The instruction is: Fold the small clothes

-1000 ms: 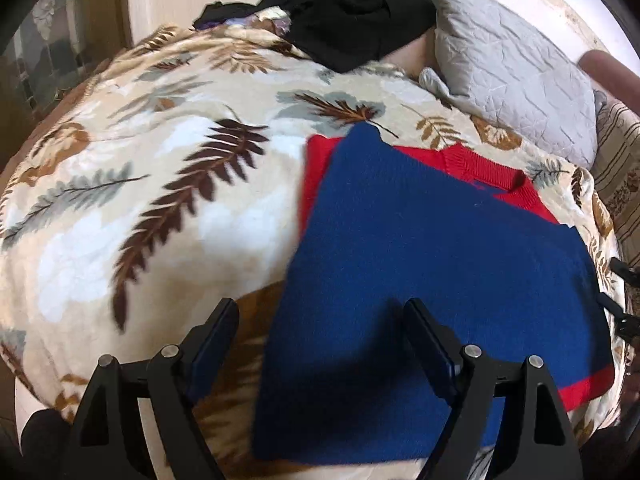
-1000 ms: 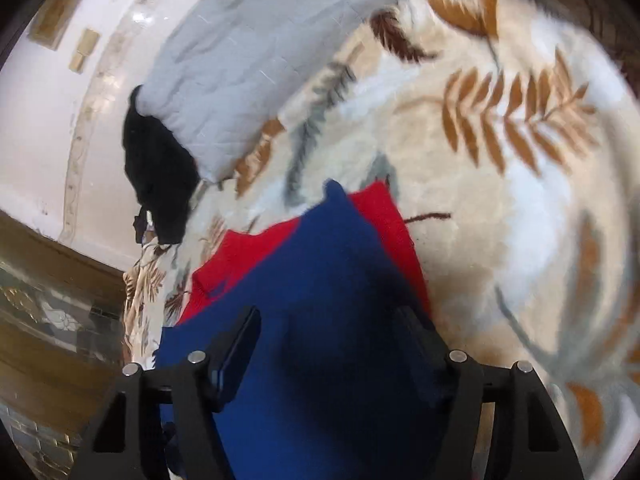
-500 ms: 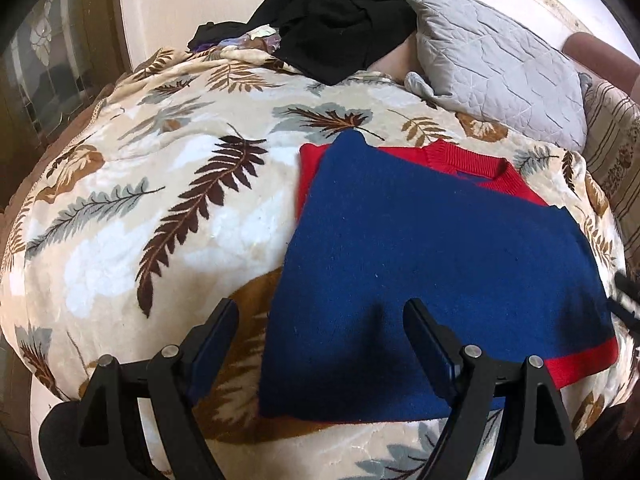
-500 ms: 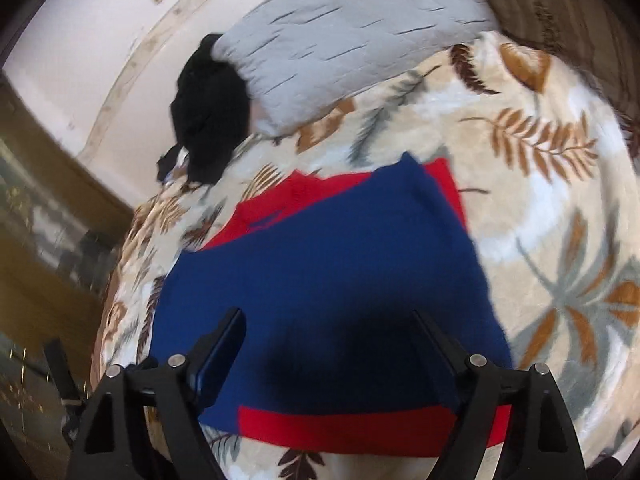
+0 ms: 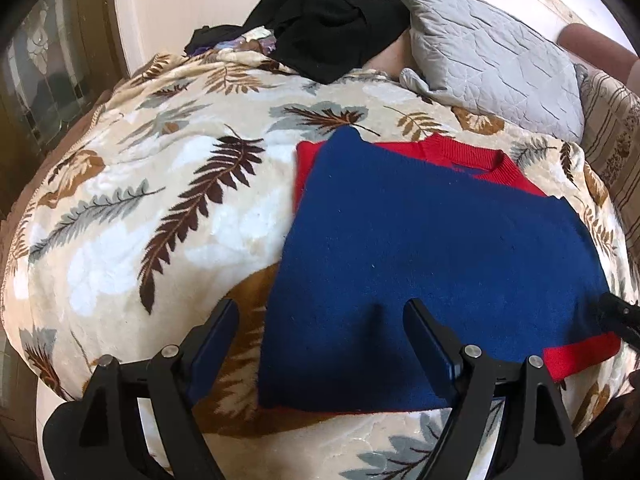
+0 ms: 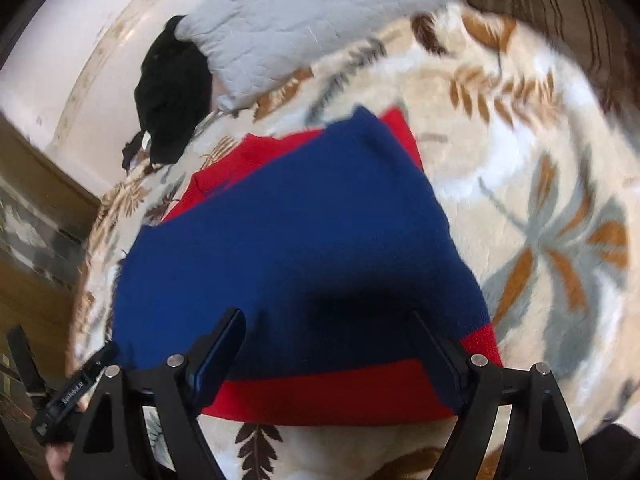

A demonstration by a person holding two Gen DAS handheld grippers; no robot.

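Observation:
A blue sweater (image 5: 432, 248) with a red collar and red hem lies flat, folded, on a leaf-patterned blanket (image 5: 160, 208). It also shows in the right wrist view (image 6: 288, 248). My left gripper (image 5: 320, 320) is open and empty above the sweater's near left edge. My right gripper (image 6: 328, 332) is open and empty above the red hem at the sweater's other end. The right gripper's tip shows at the right edge of the left wrist view (image 5: 620, 316), and the left gripper shows at the lower left of the right wrist view (image 6: 60, 396).
A grey quilted pillow (image 5: 492, 56) lies at the back right. A pile of black clothes (image 5: 332, 16) lies at the back by the wall. A dark wooden cabinet (image 5: 48, 64) stands to the left. A striped cover (image 5: 616, 132) is at the far right.
Both grippers have pulled back and up from the sweater, so more of it and the blanket shows. The sweater lies still. Both stay open.

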